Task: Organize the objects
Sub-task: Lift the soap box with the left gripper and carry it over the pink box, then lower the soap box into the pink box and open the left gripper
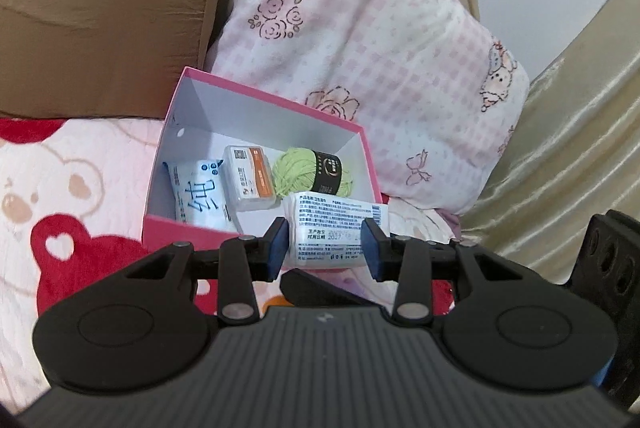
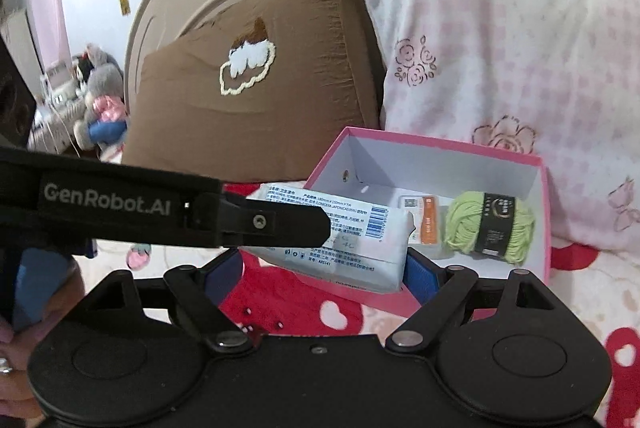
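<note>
I hold one white wipes packet (image 1: 334, 234) with both grippers, over the near right corner of the pink box (image 1: 192, 234) on the bed. Left gripper (image 1: 326, 246): jaws narrowed, blue pads pressed on the packet's short sides. Right gripper (image 2: 324, 268): jaws wide, clamped across the packet's long dimension, which sags a little between the pads.

Already in the box: a blue-printed tissue pack (image 1: 200, 196), a small white and orange box (image 1: 250, 176), a green yarn ball (image 1: 312, 172).

Risks as I judge them:
- The packet is soft; if one gripper lets go first, it may twist and land on the box wall instead of inside.
- Free floor space is limited; it may settle tilted on the yarn.
- The box sits on soft bedding beside the pink pillow (image 1: 380, 28); a downward push could tip it.
</note>
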